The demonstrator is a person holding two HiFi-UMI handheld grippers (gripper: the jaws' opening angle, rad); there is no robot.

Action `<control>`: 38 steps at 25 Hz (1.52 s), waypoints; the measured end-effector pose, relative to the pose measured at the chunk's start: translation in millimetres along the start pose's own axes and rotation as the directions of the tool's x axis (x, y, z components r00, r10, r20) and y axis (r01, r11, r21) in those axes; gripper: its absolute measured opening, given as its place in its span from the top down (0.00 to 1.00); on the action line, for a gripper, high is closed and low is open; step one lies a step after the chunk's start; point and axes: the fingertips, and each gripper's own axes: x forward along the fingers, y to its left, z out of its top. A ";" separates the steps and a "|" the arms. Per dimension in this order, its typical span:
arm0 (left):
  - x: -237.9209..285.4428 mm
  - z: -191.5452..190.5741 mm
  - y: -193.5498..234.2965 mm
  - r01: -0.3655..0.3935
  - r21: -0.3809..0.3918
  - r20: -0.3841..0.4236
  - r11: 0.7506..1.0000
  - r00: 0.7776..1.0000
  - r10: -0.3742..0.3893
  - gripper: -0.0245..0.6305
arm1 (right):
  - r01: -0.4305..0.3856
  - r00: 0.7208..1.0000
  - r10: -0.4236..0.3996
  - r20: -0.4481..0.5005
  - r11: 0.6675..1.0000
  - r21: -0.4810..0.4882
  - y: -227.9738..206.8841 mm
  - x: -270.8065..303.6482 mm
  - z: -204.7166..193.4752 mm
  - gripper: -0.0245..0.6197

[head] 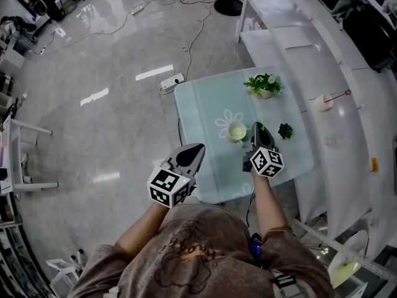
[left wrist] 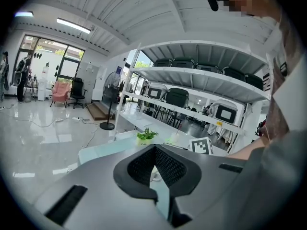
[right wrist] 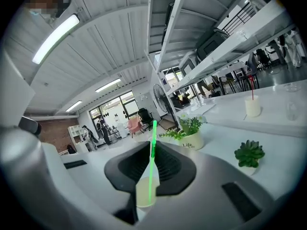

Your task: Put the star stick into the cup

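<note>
Closest to my head camera is the person's brown shirt [head: 192, 253] along the bottom edge, with both forearms reaching out toward the pale green tabletop [head: 205, 104]. On the left, the left gripper [head: 198, 148] hangs with its tip over the tabletop's left edge and its marker cube out over the shiny grey floor [head: 93, 135]. In the left gripper view its fingers [left wrist: 139, 166] meet at the tips with nothing between them, so I read it as closed and empty. Further right, near the middle of the tabletop, stands the cup [head: 237, 131], pale and upright beside a printed flower pattern. Just right of it is the right gripper [head: 257, 126], pointing away from the person. In the right gripper view its fingers [right wrist: 168, 164] are pinched on the green star stick [right wrist: 151, 171], which stands nearly upright. The upper end of the stick pokes above the fingertips and its lower end lines up with the cup seen through the gap below. I cannot tell whether that end is inside the cup. Right of the gripper sits a small succulent [head: 285, 130], and at the far right corner a leafy potted plant [head: 263, 85]. Beyond the tabletop's right edge, a white shelf [head: 335, 123] carries a white cup with a red stick [head: 322, 102].
</note>
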 end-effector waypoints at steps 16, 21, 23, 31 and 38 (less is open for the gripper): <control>11.8 -3.3 -21.3 0.059 -0.010 -0.019 0.998 0.998 -0.059 0.93 | 0.022 0.997 -0.022 -0.070 1.000 -0.007 -24.2 -21.8 -9.4 0.79; 17.7 -3.3 -32.0 0.092 -0.005 -0.021 0.996 0.996 -0.092 0.93 | 0.044 0.996 -0.044 -0.074 0.999 -0.006 -33.3 -37.6 -9.3 0.78; 20.6 -1.2 -38.5 0.113 -0.013 -0.022 0.994 0.993 -0.113 0.93 | 0.049 0.996 -0.050 -0.070 0.999 -0.009 -34.8 -44.1 -6.2 0.77; 30.9 7.0 -60.2 0.182 -0.002 -0.015 0.983 0.983 -0.182 0.93 | 0.072 0.997 -0.074 -0.026 0.996 -0.051 -30.1 -80.0 28.8 0.76; 33.9 22.3 -74.2 0.230 0.025 0.015 0.973 0.973 -0.231 0.93 | 0.057 0.998 -0.058 -0.001 0.989 -0.133 0.5 -119.6 71.8 0.77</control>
